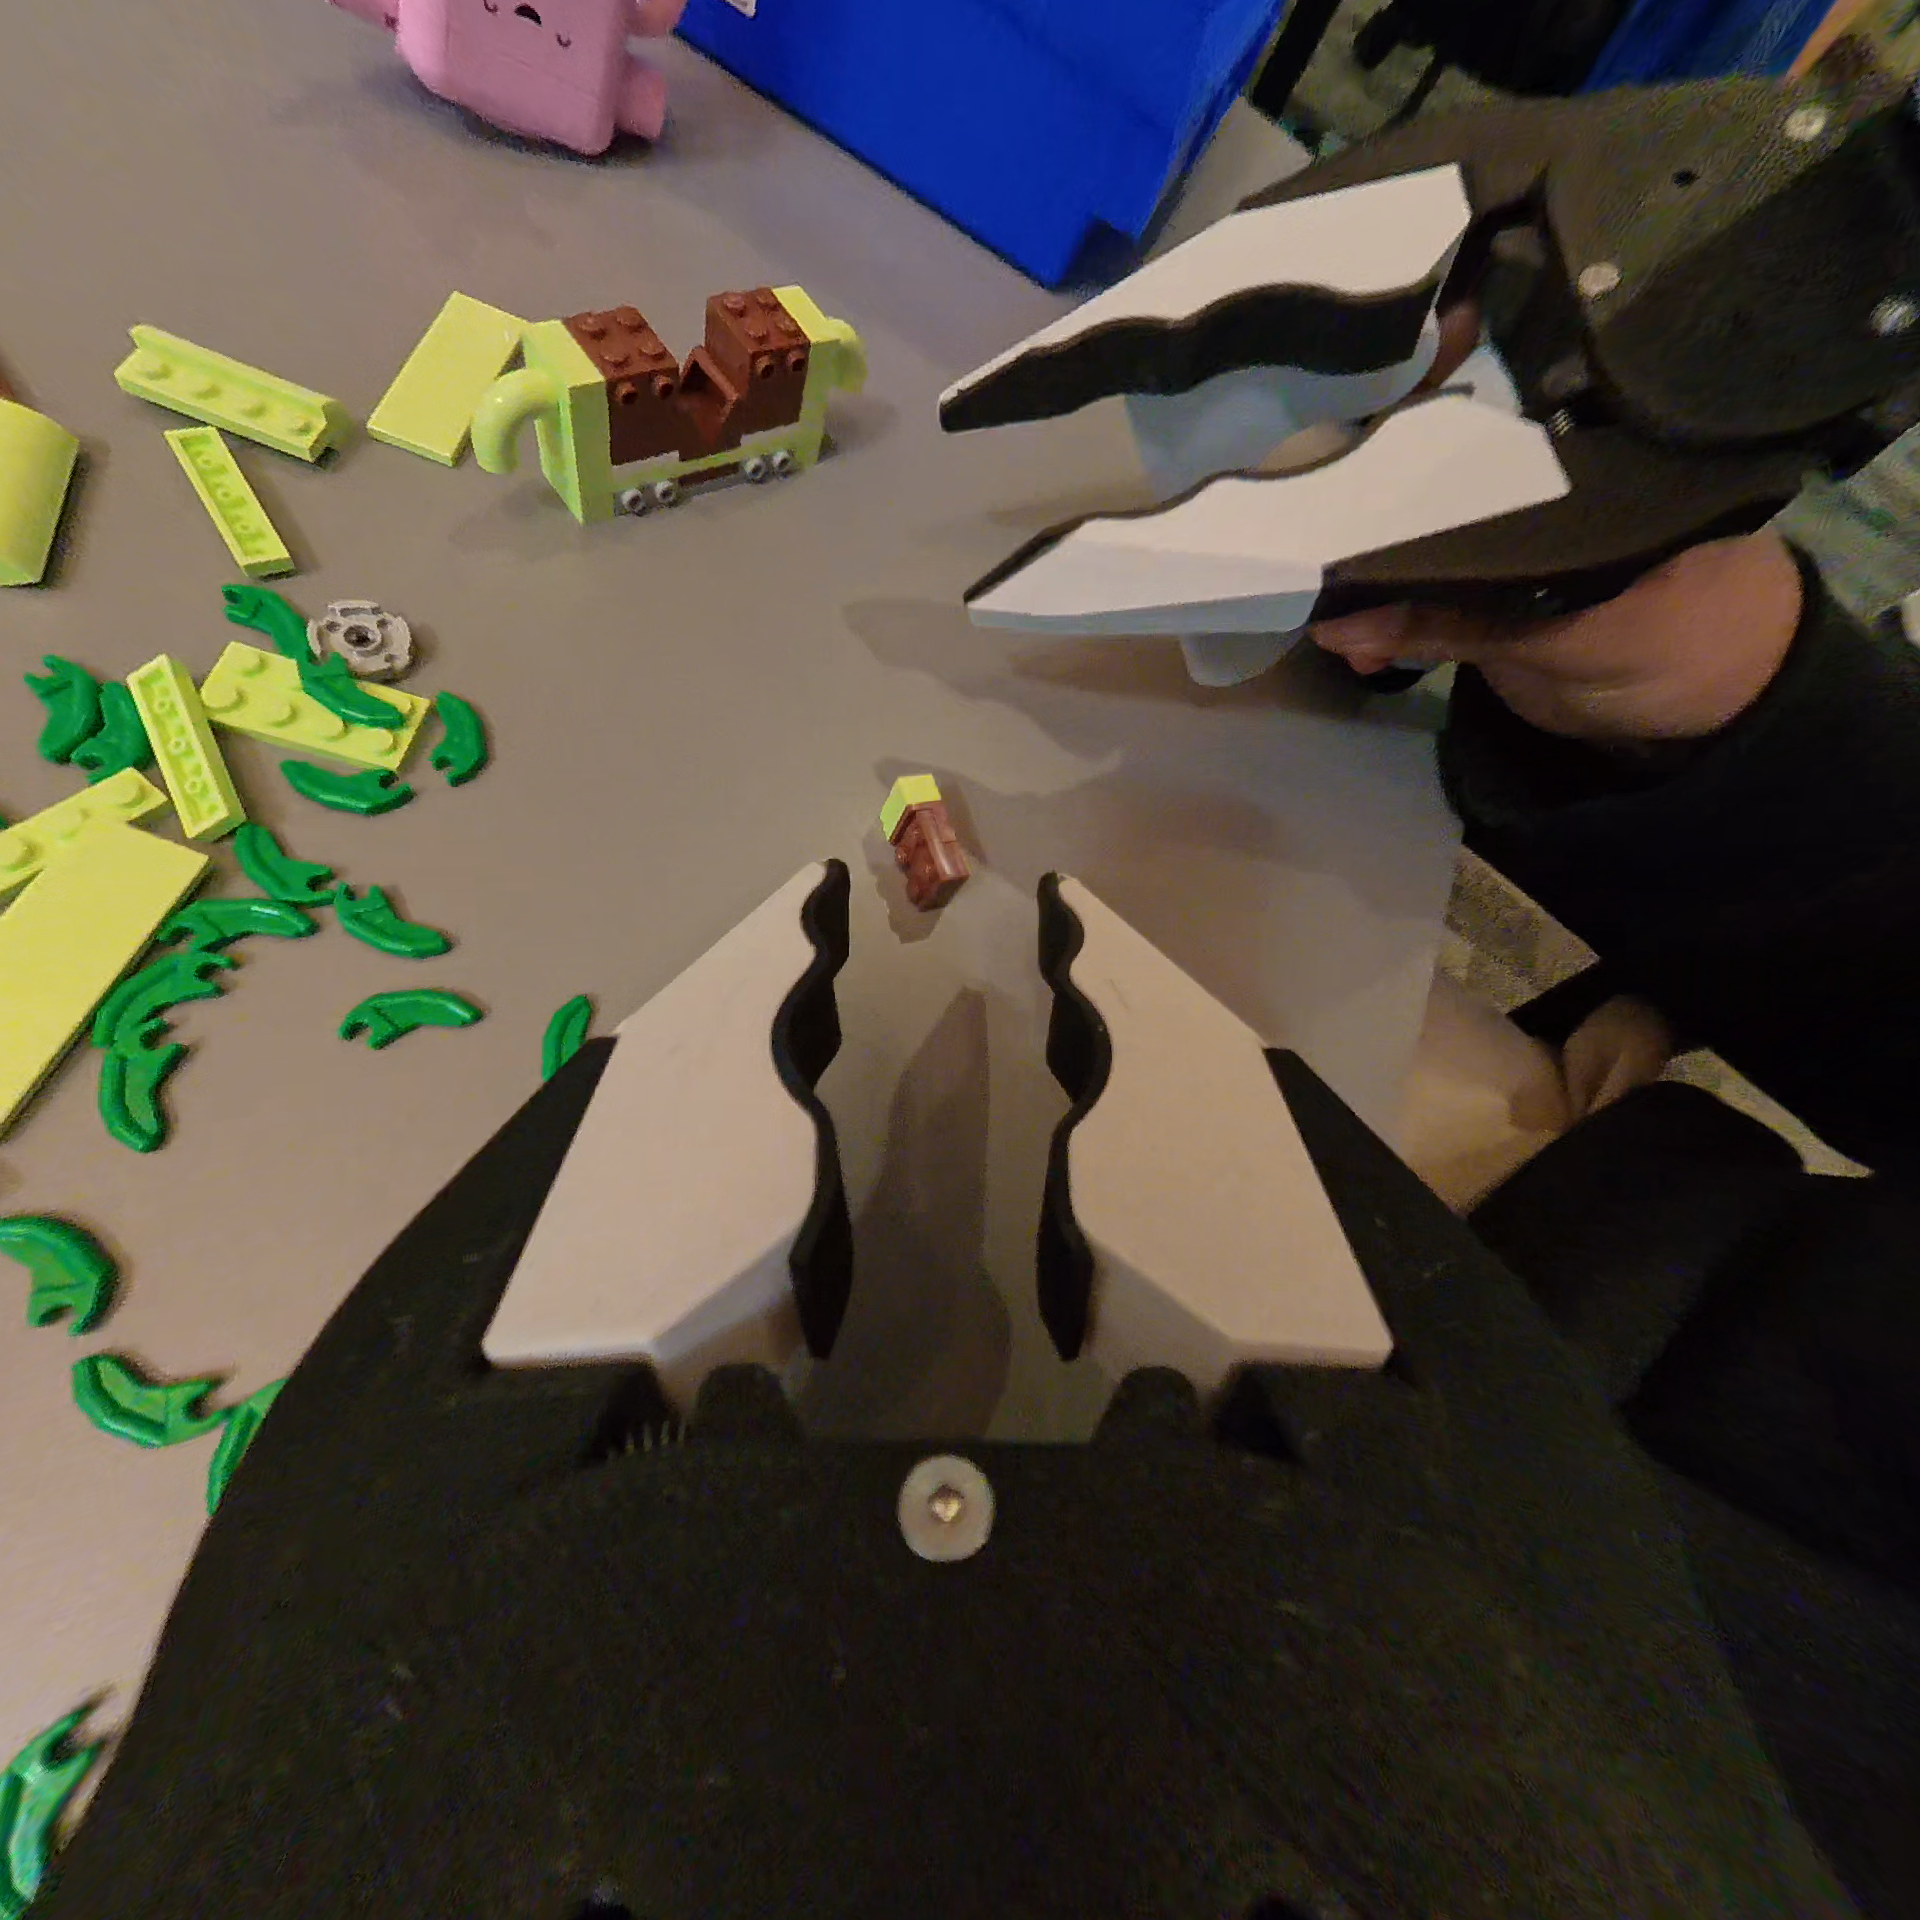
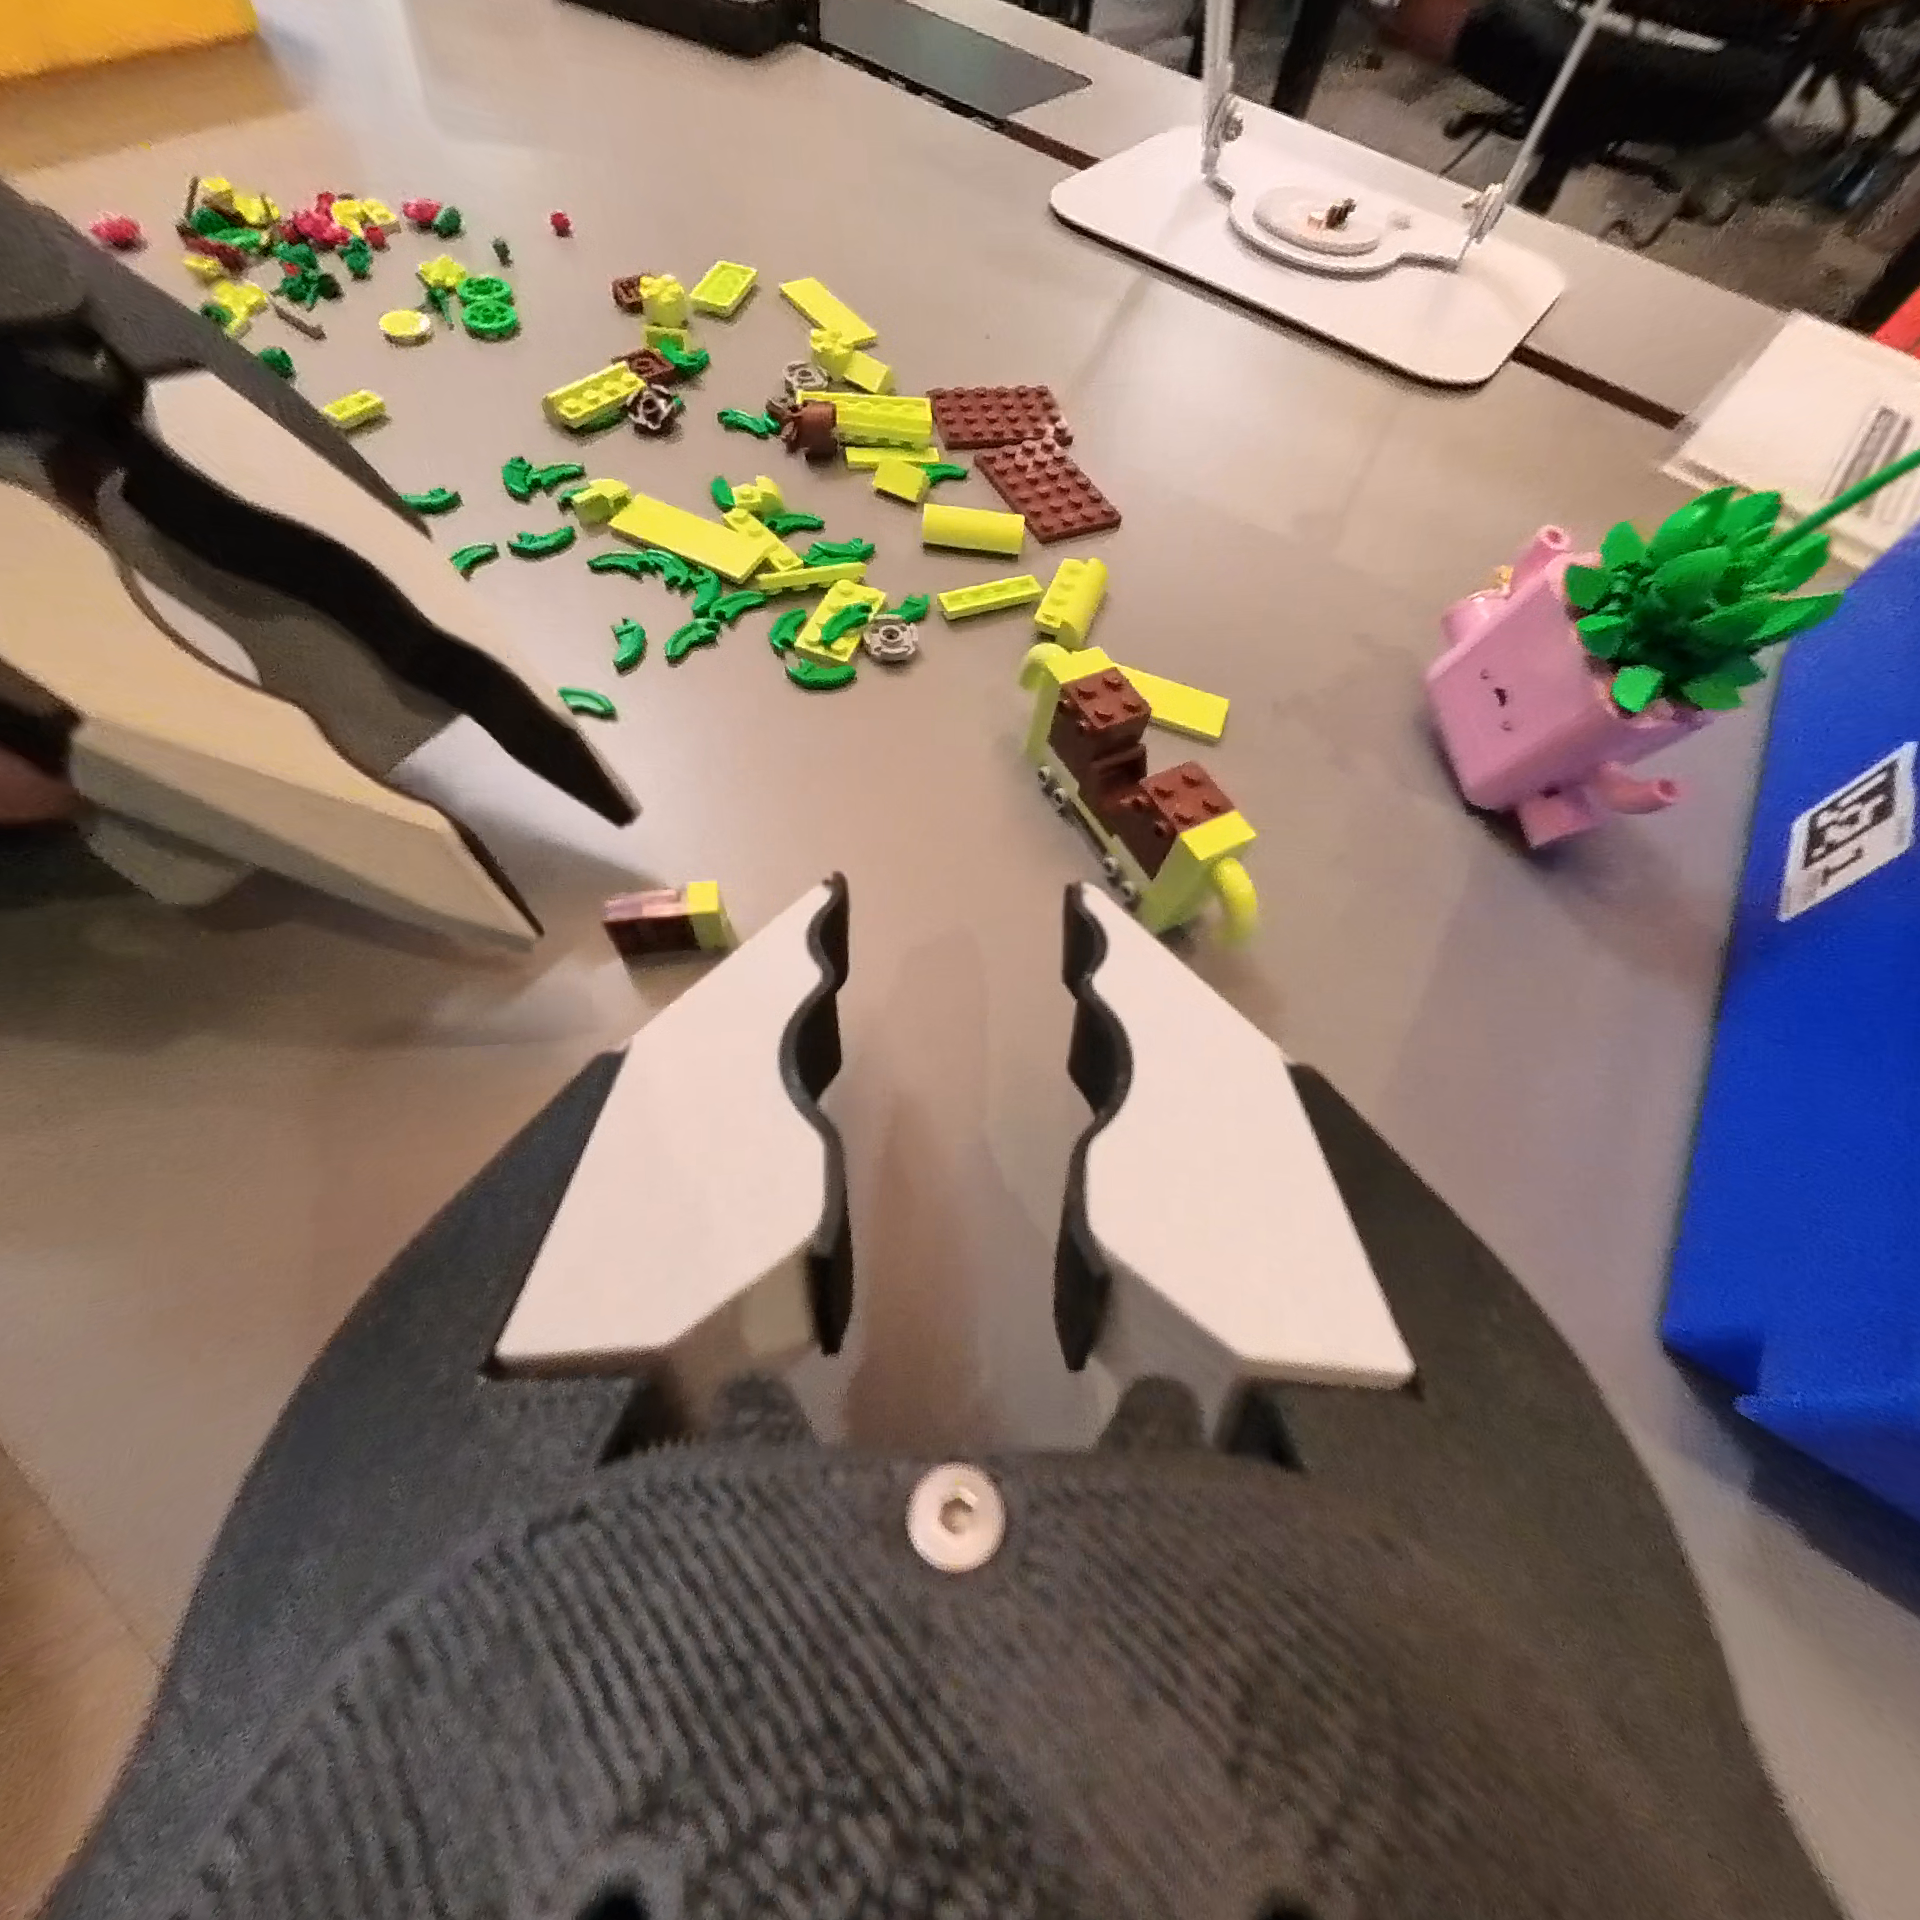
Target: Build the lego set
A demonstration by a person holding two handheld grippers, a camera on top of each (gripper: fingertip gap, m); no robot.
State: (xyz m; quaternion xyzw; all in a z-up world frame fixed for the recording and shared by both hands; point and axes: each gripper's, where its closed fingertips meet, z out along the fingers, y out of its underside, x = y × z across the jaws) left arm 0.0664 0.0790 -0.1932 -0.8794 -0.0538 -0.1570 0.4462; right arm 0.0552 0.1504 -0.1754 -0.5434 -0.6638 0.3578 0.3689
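Both my hand-held grippers, left (image 1: 943,883) and right (image 2: 954,899), spread, empty; lime-brown pot (image 1: 681,400) part-built; small sub-piece (image 1: 923,850) unattached; loose bricks (image 2: 727,540) remaining.

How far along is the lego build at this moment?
Done: a pink figure with green leaves, and a partial lime-and-brown body. In hand: nothing; the left tool and right tool are open, near a small brown-and-lime piece. Left: many loose lime plates and green leaves.

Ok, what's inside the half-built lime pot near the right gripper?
The lime pot holds two stacks of brown bricks with a dip between them. Whatever sits beneath them is covered. Both grippers are open and clear of it.
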